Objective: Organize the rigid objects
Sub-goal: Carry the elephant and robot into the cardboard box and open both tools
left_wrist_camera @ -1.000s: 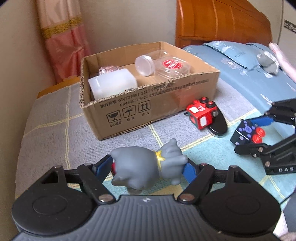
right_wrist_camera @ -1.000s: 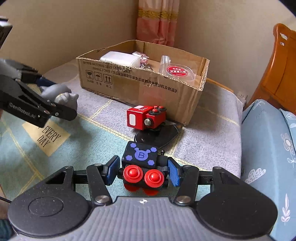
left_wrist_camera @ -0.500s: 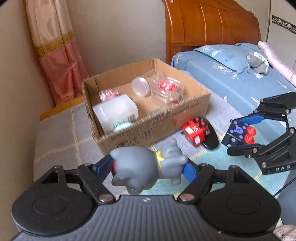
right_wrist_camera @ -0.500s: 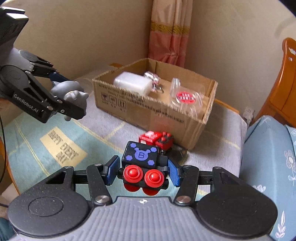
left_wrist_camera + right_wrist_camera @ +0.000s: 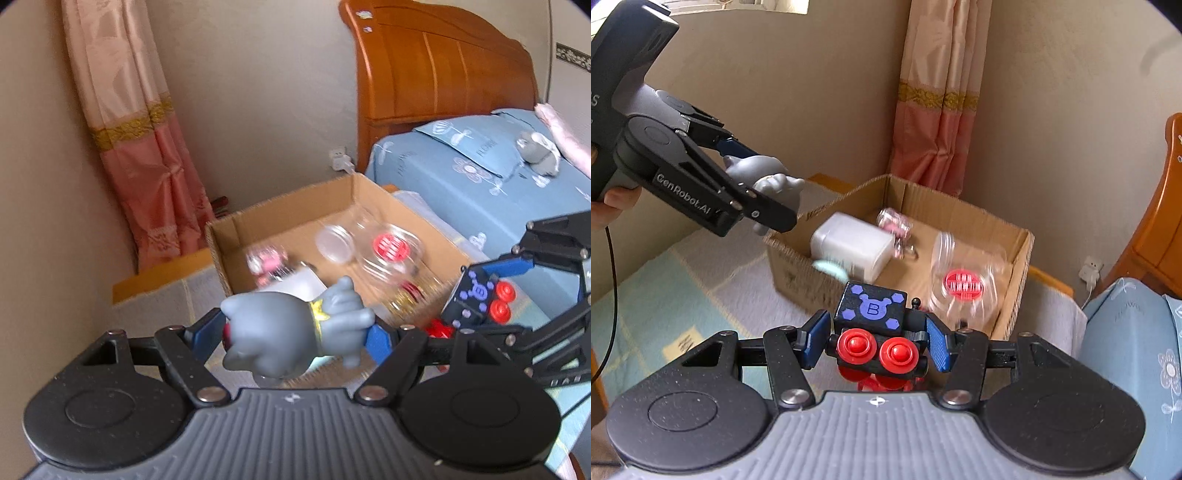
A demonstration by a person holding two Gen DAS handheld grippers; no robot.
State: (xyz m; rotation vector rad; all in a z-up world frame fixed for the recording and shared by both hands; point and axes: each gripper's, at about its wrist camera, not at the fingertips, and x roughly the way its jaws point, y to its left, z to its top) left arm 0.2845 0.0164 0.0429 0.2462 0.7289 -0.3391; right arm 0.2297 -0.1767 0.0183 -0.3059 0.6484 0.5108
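A low bench [image 5: 701,266] covered with a grey and pale-blue checked cloth stands in a room corner, with beige walls behind it and a pink curtain [image 5: 140,147] with a gold band hanging at the left. To the right is a bed [image 5: 480,192] with a blue flowered sheet and an orange wooden headboard [image 5: 443,74]; a white wall socket [image 5: 340,162] sits between them. An open cardboard box [image 5: 1019,258] rests on the cloth. Inside it lie a white rectangular container [image 5: 849,247], a clear jar with a red label [image 5: 964,280] and a small pink-and-clear item [image 5: 894,225], all smeared by motion blur, so their details cannot be read. The left tongs [image 5: 295,332] are clamped on a grey cartoon figurine [image 5: 291,332], held in the air near the box's front left corner. The right tongs [image 5: 875,339] are clamped on a black block toy [image 5: 875,325] with purple markings and two red knobs, held above the box's near wall. Something red shows just under that toy, mostly hidden by it. A hand [image 5: 609,206] is cut off at the left edge of the right wrist view. A grey object [image 5: 535,155] on the bed is too small to identify.
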